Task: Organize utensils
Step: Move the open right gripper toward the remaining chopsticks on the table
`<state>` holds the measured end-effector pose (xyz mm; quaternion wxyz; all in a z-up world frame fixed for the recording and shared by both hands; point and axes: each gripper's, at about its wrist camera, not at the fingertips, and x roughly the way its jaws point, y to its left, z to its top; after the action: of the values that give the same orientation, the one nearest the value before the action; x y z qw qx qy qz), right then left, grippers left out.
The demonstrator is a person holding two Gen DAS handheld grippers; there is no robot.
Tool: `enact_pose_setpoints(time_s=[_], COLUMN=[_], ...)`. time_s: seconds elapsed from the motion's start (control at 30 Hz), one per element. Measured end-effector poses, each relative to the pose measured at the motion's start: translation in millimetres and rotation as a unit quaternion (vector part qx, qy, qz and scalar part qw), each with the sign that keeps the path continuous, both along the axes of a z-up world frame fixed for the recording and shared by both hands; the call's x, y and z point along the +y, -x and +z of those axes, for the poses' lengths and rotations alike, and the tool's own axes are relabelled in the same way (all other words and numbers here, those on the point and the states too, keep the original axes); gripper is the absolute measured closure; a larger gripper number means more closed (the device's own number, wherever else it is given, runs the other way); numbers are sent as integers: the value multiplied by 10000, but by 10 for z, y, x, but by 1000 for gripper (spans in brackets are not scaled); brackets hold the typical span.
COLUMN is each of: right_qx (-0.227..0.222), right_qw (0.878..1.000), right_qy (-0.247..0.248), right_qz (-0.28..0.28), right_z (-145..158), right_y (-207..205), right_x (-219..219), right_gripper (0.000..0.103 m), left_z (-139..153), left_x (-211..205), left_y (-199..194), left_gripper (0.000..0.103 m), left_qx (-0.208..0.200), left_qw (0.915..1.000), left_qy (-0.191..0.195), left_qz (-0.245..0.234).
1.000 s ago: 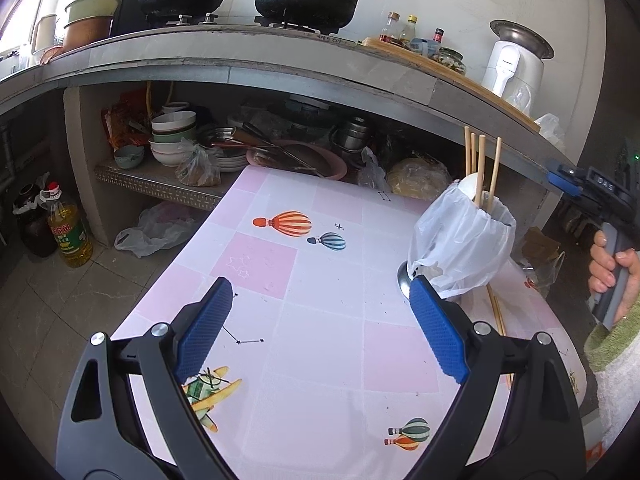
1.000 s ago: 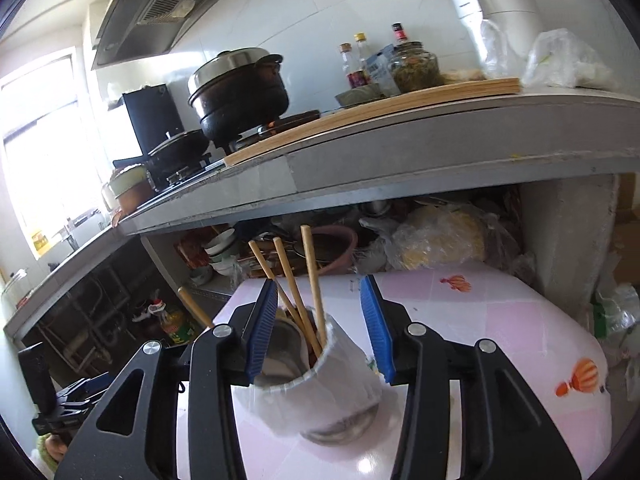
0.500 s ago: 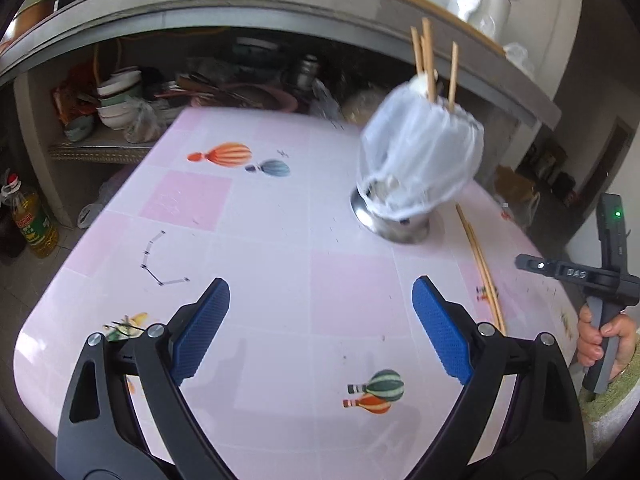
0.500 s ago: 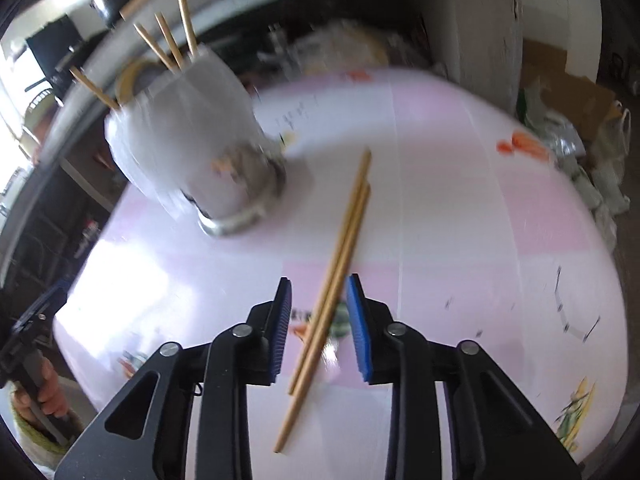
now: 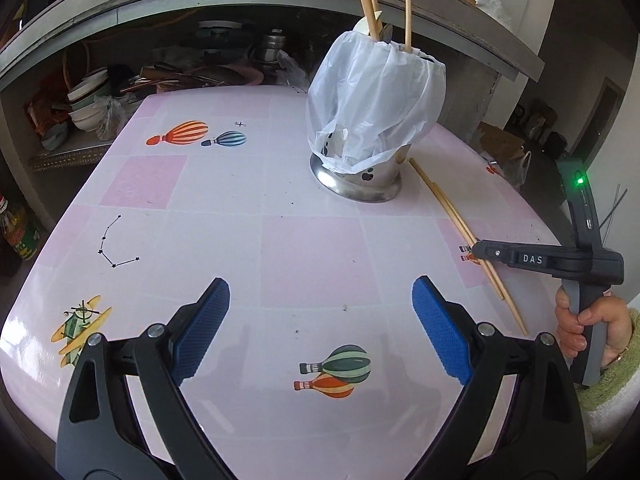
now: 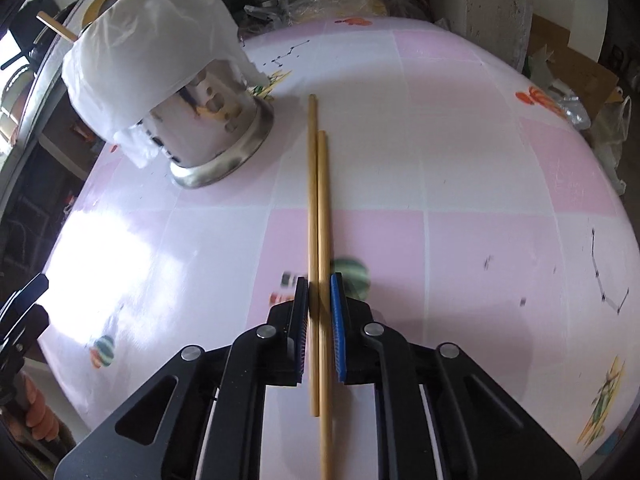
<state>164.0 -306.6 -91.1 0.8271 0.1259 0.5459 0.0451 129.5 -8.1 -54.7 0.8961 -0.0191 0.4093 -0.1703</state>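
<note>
Right gripper [image 6: 319,312] fingers closing around the chopstick pair [image 6: 318,208] at lower centre, table-level. Left gripper [image 5: 320,328] fingers wide open, empty. Holder [image 6: 208,120] upper left already has some; this pair is left.

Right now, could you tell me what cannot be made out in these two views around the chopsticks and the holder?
- Right gripper: its jaws are closing around the chopstick pair; whether the pads already press them is unclear in the right wrist view.
- Utensil holder: the white plastic bag hides its contents in both views.
- Standing chopsticks: the top edge cuts off the tallest one's tip in the left wrist view.
- Left gripper: open and holding nothing.
</note>
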Motion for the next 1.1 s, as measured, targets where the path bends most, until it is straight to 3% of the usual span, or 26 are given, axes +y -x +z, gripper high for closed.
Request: enact_pose_setpoints(time_s=[0.27, 0.5, 1.1], right_qx=[375, 439, 154], right_qw=[9948, 9855, 9972], right_qy=[-932, -1637, -665], right_qz=[147, 15, 316], right_z=[-30, -40, -25], right_y=[573, 612, 432], right_x=[151, 87, 262], right_gripper=[91, 91, 91], left_z=[-76, -110, -170], left_x=[-139, -313, -344], left_y=[-28, -35, -63], left_gripper=[14, 14, 14], left_qx=[135, 209, 313], left_qw=[9997, 9990, 9987], left_qy=[-98, -198, -278], left_qz=[-152, -329, -289])
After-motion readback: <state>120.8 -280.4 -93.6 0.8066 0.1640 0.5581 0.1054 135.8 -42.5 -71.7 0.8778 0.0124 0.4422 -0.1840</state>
